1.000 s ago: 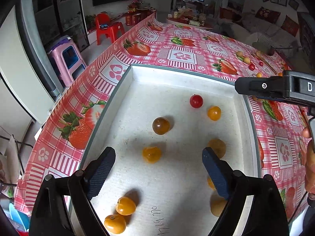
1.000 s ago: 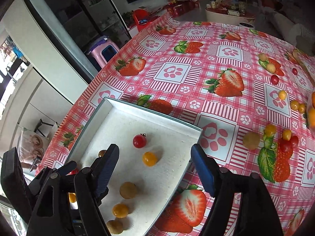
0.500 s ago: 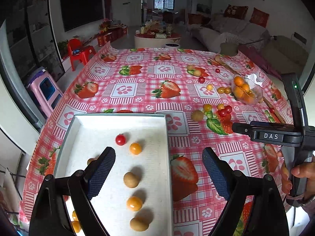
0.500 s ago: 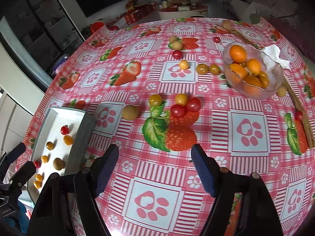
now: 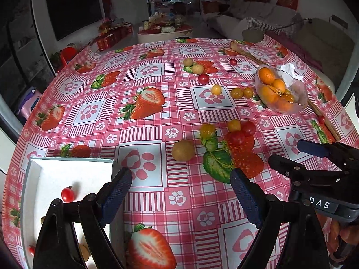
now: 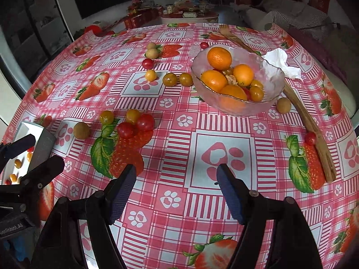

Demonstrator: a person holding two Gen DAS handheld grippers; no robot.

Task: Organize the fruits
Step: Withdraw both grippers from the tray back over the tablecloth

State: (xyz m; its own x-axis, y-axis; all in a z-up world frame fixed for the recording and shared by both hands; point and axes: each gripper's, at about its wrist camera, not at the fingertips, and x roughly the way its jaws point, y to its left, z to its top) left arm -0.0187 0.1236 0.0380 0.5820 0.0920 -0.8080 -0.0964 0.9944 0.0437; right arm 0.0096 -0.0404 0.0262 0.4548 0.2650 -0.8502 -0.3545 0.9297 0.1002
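A white tray [image 5: 56, 174] holding several cherry tomatoes sits at the table's near left; it also shows in the right wrist view [image 6: 27, 127]. Loose fruit lies on the strawberry tablecloth: a brown round fruit [image 5: 183, 150] [image 6: 82, 130] beside a cluster of red and yellow cherry tomatoes [image 5: 237, 130] [image 6: 132, 123]. A glass bowl [image 5: 298, 94] [image 6: 264, 76] holds oranges. My left gripper [image 5: 180, 192] is open and empty above the cloth, right of the tray. My right gripper [image 6: 176, 190] is open and empty above a paw print, short of the bowl.
More small tomatoes [image 6: 170, 79] and brown fruits [image 6: 152, 52] lie farther back. A wooden back-scratcher [image 6: 307, 121] and a crumpled tissue [image 6: 280, 63] lie right of the bowl. A lone red tomato [image 6: 310, 137] sits by the wooden stick. The table edge curves away on all sides.
Both grippers have swung right, away from the tray, toward the loose fruit and bowl. Both stay open and empty.
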